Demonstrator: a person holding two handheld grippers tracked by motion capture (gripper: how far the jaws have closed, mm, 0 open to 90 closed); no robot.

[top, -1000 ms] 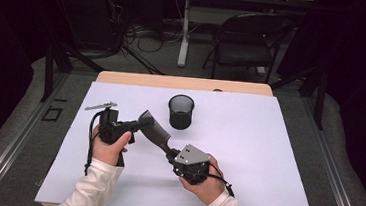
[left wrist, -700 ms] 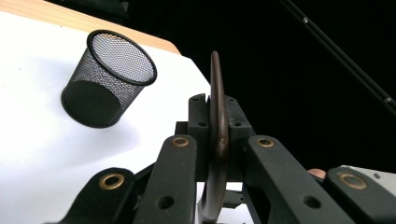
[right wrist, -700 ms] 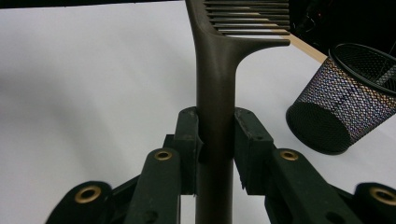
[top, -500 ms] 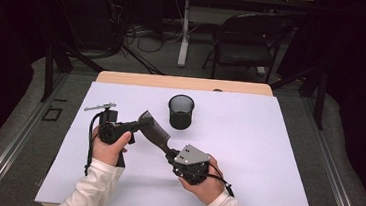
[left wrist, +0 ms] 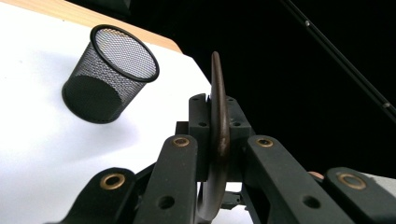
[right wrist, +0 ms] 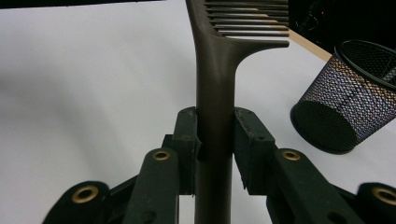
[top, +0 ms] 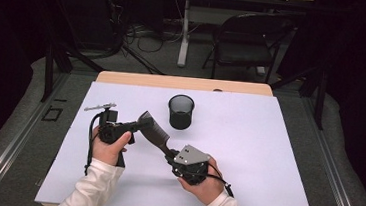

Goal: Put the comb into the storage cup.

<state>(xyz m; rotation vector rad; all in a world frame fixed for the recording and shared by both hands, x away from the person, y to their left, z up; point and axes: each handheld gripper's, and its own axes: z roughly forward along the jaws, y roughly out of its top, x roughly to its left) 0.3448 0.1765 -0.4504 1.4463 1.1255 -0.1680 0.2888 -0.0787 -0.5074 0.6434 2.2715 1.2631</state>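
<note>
1. High view: the left tool [top: 133, 127] and the right tool [top: 170, 154] hold one brown comb [top: 153, 132] between them, above the white surface [top: 276, 156]. The left tool pinches the toothed end, the right tool the handle end. The comb slants from the left tool down toward the right tool. A black mesh cup [top: 180, 111] stands upright on the surface, beyond both tools and apart from the comb.

2. Left gripper view: the left tool [left wrist: 219, 135] has its pads pressed on the comb [left wrist: 219, 112], seen edge-on as a thin curved strip that rises past the pads. The mesh cup [left wrist: 109, 74] sits up and left of the tool, well apart.

3. Right gripper view: the right tool [right wrist: 217, 133] is pinching the comb's handle [right wrist: 215, 70], a pad on either side. The comb's teeth run off to the right above the tool. The mesh cup [right wrist: 348, 100] is to the tool's right, near it but not touching.
</note>
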